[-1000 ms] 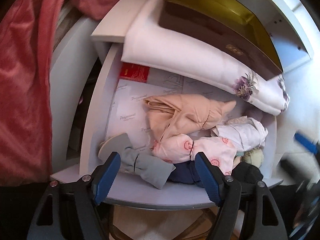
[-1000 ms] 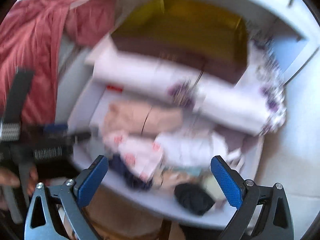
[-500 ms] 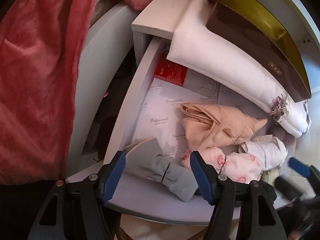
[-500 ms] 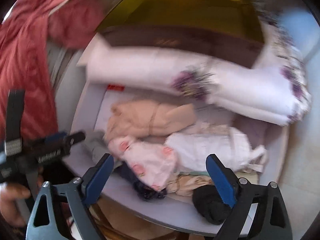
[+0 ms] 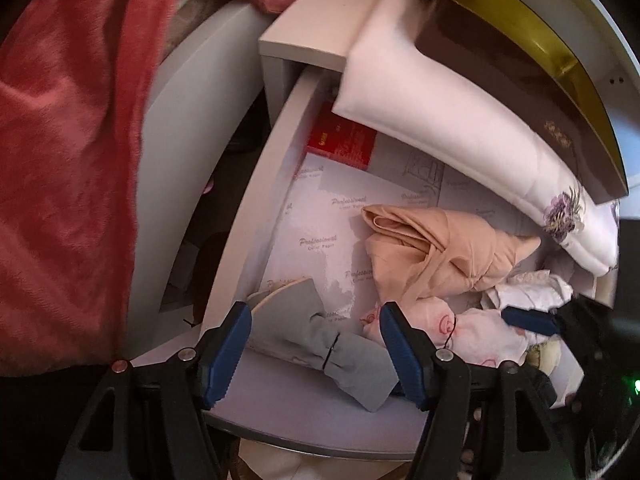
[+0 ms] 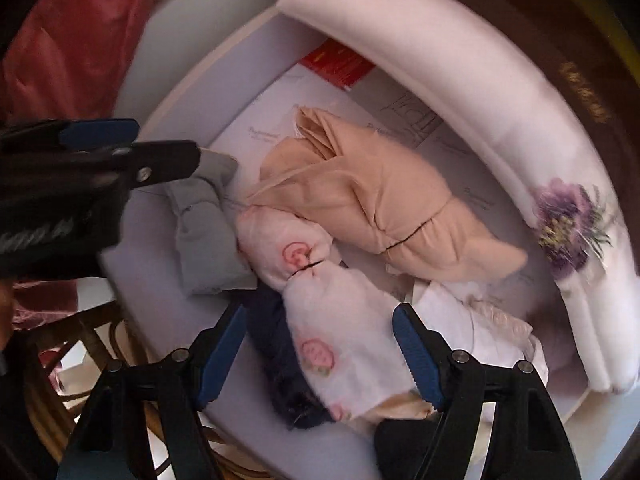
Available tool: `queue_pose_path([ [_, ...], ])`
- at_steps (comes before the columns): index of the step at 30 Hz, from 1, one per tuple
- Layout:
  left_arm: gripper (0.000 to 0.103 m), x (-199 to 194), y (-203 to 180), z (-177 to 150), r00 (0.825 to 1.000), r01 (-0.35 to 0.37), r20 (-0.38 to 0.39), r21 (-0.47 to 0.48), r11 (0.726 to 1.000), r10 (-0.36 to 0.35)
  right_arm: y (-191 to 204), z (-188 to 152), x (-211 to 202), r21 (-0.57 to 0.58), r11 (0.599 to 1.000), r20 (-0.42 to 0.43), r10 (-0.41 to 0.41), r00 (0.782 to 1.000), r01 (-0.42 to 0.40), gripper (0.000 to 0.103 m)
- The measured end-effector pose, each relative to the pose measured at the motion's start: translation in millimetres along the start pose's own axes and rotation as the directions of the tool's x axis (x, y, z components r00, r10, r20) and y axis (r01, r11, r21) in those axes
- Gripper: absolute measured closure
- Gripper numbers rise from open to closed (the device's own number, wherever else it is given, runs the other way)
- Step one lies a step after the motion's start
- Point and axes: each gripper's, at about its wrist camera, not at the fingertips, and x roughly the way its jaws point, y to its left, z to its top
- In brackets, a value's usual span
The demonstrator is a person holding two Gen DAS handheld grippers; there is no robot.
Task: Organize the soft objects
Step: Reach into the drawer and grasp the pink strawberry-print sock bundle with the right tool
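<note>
Several rolled garments (image 6: 352,192) (tied), one drawer (image 5: 256,216)

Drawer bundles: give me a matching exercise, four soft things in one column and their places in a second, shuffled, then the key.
Things:
1. grey bundle
2. beige bundle
3. pink-print bundle
4. white floral cushion

Places:
A. between the right gripper's open fingers
B. across the back edge of the drawer
C. between the left gripper's open fingers
D. mid-drawer, on the printed paper

Pairs: 1-C, 2-D, 3-A, 4-B
</note>
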Motion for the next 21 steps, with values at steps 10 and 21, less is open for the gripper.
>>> queue_pose_path([
  [10,0.035,8,-18,-4,1.0,0.0,-0.006,0.102,0.995,0.001,-7,-18,22,0.05,0.999,-0.018,0.002,1.0,-0.001,0.037],
  [21,0.035,24,-16,-6,0.999,0.0,-0.053,0.113,0.994,0.006,-5,-32,21,0.072,0.997,0.004,-0.015,1.0,0.015,0.061],
])
